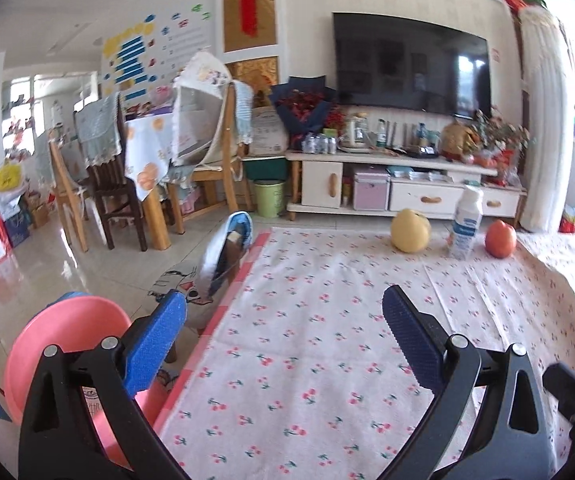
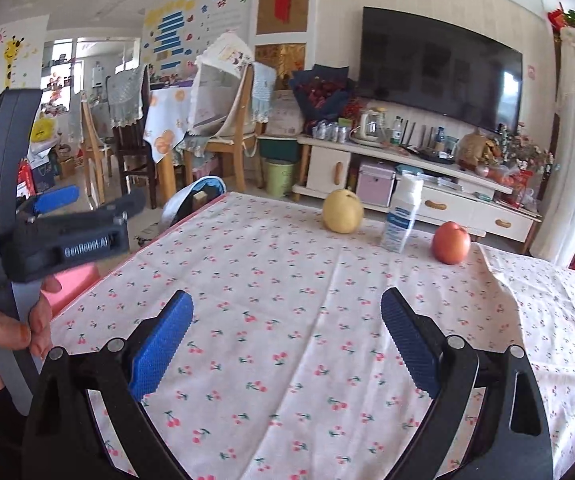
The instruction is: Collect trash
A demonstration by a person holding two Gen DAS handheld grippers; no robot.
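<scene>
Your left gripper (image 1: pixel 283 320) hangs over the near left edge of the bench (image 1: pixel 307 360), its blue pads spread wide and gripping nothing. Your right gripper (image 2: pixel 285 322) sits just as wide apart and empty above the cherry-print cloth. At the far side stand a yellow pear (image 2: pixel 342 211), a white plastic bottle (image 2: pixel 401 216) and a red apple (image 2: pixel 450 242) in a row, bottle between the fruits. A pink basin (image 1: pixel 63 344) sits low at the left, off the bench.

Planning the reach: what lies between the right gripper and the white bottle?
Only bare cherry-print tablecloth lies between the right gripper and the white bottle, as the right wrist view shows.
</scene>
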